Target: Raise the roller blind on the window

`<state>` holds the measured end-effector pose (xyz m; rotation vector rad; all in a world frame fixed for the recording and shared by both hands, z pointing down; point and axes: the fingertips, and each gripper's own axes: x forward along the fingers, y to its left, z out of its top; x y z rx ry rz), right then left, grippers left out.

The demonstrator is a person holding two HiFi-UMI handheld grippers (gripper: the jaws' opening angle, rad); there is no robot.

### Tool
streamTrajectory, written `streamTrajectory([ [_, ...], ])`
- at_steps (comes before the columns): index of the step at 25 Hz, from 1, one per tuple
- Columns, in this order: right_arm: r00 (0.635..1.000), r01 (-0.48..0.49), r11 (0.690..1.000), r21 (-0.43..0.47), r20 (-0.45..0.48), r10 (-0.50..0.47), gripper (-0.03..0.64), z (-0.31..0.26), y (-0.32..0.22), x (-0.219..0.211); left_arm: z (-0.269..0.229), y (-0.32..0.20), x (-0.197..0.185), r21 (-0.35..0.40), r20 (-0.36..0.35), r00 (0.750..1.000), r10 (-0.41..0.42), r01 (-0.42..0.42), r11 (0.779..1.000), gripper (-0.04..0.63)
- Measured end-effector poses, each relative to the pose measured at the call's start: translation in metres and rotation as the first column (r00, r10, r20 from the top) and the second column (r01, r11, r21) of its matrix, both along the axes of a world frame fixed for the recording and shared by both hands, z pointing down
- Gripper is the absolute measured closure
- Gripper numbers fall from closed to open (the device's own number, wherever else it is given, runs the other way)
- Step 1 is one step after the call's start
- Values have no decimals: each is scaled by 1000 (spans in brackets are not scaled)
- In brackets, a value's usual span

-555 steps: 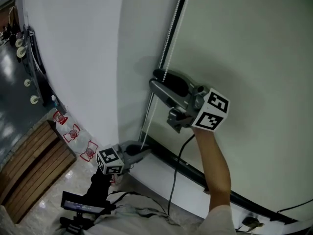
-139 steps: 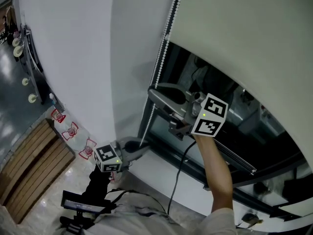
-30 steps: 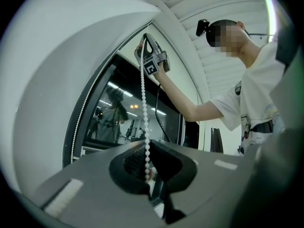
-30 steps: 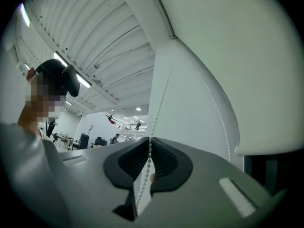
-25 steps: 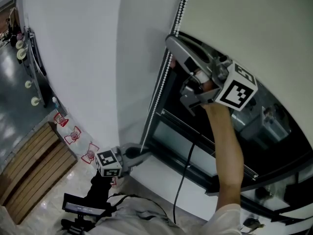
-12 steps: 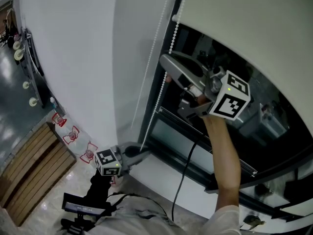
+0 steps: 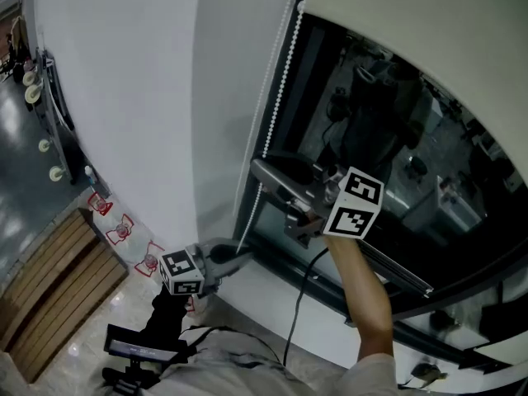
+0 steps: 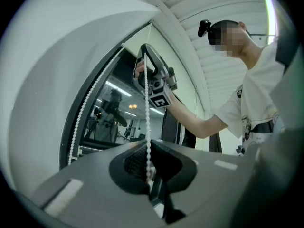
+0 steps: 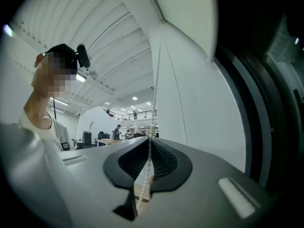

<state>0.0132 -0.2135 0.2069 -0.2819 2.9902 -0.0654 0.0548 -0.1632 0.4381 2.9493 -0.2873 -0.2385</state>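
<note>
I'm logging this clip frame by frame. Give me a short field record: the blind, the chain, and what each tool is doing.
roller blind: partly raised, cream fabric at the top only
window: dark glass exposed below the blind
bead chain: white, hangs along the left frame
left tool: lower one, shut on bead chain
right tool: higher one, shut on bead chain

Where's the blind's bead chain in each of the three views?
Head view: the bead chain runs down the window's left edge to the left gripper.
Left gripper view: bead chain at centre, rising from the shut jaws.
Right gripper view: bead chain at centre, pinched between the jaws.
Shared landmark: the dark window frame.
</note>
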Motion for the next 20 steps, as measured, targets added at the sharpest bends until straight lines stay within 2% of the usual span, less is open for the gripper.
streamTrajectory([
  [8,994,-28,991,-135,-105,14,604,99,3,-1,1,-3,-5,-10,-1,1000,-18,18,1000,597],
  [14,987,-35,979,-200,-162,3,603,150,8,-7,9,-5,-7,-23,1,1000,-24,24,999,597],
  [20,989,-34,968,-249,-149,-4,603,170,13,-8,7,-6,-8,-47,-23,999,-23,21,999,597],
])
